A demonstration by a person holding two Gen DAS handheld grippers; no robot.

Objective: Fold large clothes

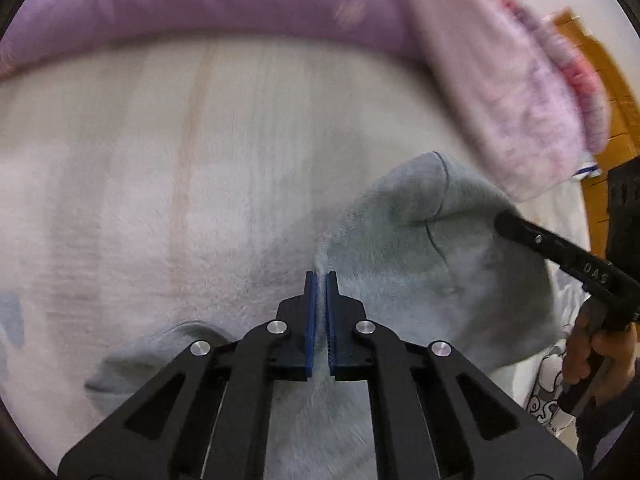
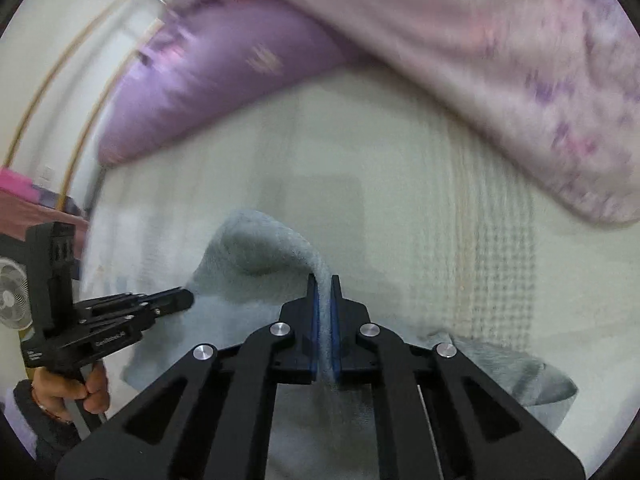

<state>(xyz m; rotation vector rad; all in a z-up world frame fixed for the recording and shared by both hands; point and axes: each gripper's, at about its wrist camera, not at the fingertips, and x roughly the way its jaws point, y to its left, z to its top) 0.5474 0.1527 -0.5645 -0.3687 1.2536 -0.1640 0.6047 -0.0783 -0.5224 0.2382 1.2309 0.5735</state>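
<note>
A light grey fleece garment (image 1: 420, 240) lies partly lifted over the pale bed sheet (image 1: 160, 180). My left gripper (image 1: 321, 278) is shut on an edge of the grey garment, the cloth pinched between its blue pads. My right gripper (image 2: 324, 280) is shut on another fold of the same garment (image 2: 256, 264), which drapes over its tips. The right gripper shows in the left wrist view (image 1: 506, 222) at the garment's right side. The left gripper shows in the right wrist view (image 2: 186, 300) at the garment's left edge. Both views are motion-blurred.
A purple pillow (image 1: 208, 4) lies along the far edge of the bed. A pink patterned blanket (image 2: 500, 80) is heaped at the far right. A white printed garment (image 1: 552, 376) lies under the grey one. A fan (image 2: 14, 296) stands off the bed.
</note>
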